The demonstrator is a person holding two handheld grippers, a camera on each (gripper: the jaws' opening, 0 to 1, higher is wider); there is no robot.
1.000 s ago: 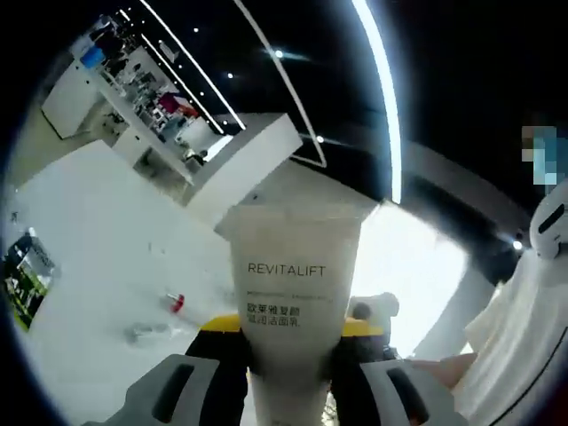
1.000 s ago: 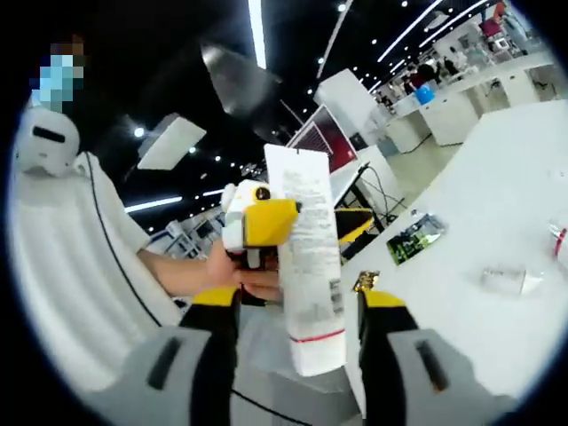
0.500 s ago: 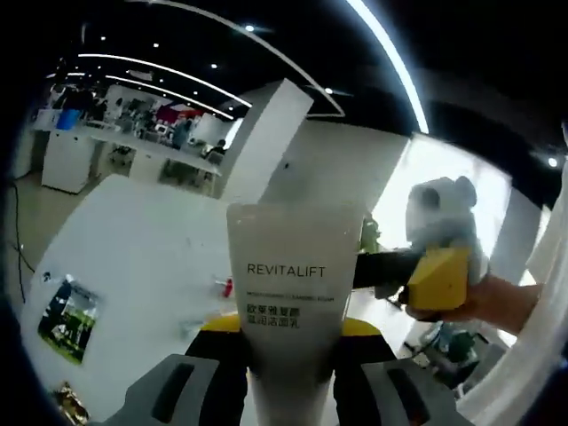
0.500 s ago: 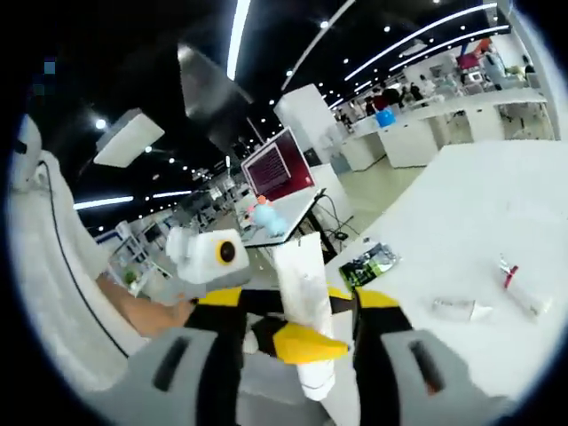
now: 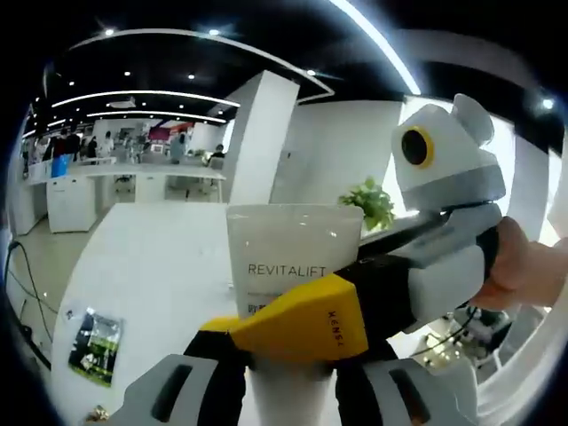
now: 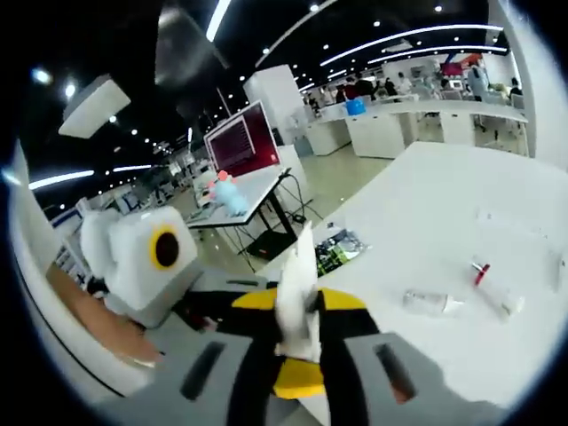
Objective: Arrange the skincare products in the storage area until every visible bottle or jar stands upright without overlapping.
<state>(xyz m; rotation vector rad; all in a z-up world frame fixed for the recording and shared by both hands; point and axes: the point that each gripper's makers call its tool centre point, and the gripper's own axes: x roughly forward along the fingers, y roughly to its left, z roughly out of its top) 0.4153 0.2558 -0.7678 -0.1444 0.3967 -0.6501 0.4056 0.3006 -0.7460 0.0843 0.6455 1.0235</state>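
Note:
A white tube [image 5: 293, 244] printed REVITALIFT stands upright in the left gripper view, with my left gripper [image 5: 288, 359] shut on its lower part. My right gripper comes in from the right, and its yellow finger [image 5: 306, 324] lies across the tube's front. In the right gripper view the same tube [image 6: 300, 271] shows edge-on, pinched between the jaws of my right gripper [image 6: 299, 306]. The left gripper's yellow finger [image 6: 297, 380] shows below it. Both grippers hold the tube up above the white table [image 6: 426, 204].
A small clear tube [image 6: 430, 303] and a red-capped one [image 6: 484, 273] lie flat on the table. A green packet [image 6: 335, 251] [image 5: 96, 335] sits near the table edge. A hand [image 5: 524, 266] holds the right gripper. Desks and counters stand far behind.
The right gripper has moved in onto the tube and its jaws have shut on it. Both views have swung round; the left gripper keeps its hold.

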